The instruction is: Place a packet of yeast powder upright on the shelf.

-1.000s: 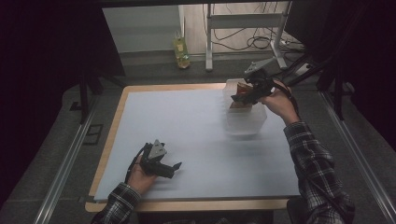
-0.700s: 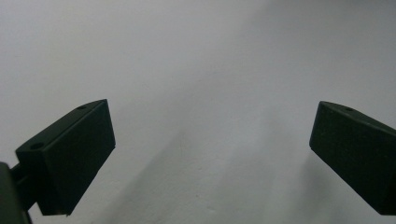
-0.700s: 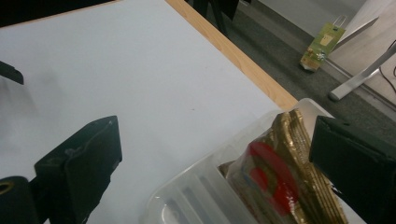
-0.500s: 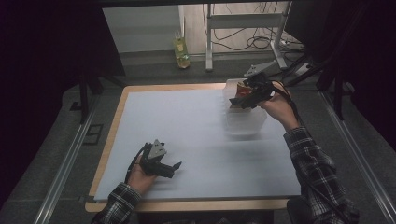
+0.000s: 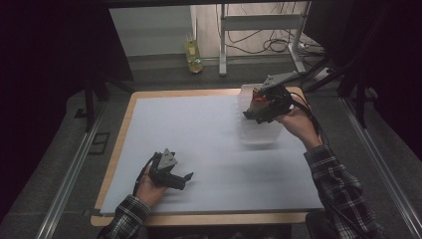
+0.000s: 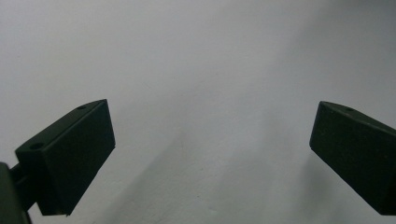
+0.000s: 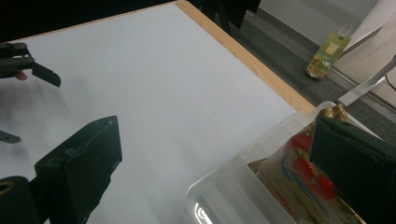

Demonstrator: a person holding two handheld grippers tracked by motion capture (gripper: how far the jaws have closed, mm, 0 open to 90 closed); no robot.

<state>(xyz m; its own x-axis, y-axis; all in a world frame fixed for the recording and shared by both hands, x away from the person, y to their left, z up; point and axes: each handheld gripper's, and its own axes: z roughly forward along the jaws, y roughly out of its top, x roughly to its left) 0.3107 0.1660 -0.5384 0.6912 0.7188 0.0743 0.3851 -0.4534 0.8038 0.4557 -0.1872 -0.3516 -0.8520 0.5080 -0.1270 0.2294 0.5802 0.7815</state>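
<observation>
step: right gripper (image 5: 249, 114) hangs over the clear tub (image 5: 259, 137) at the desk's (image 5: 199, 144) far right, fingers spread either side of the snack packet (image 7: 299, 179) inside
doing it well: lower straight, clear the tub wall, pinch the packet's upper part
right hand: raised, wrist tipped down
left gripper (image 5: 186, 177): resting near the front edge, fingers spread, empty

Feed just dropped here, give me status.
Left gripper open, low over the mat. Right gripper open above clear bin; snack bag inside. Nothing in the way.
</observation>
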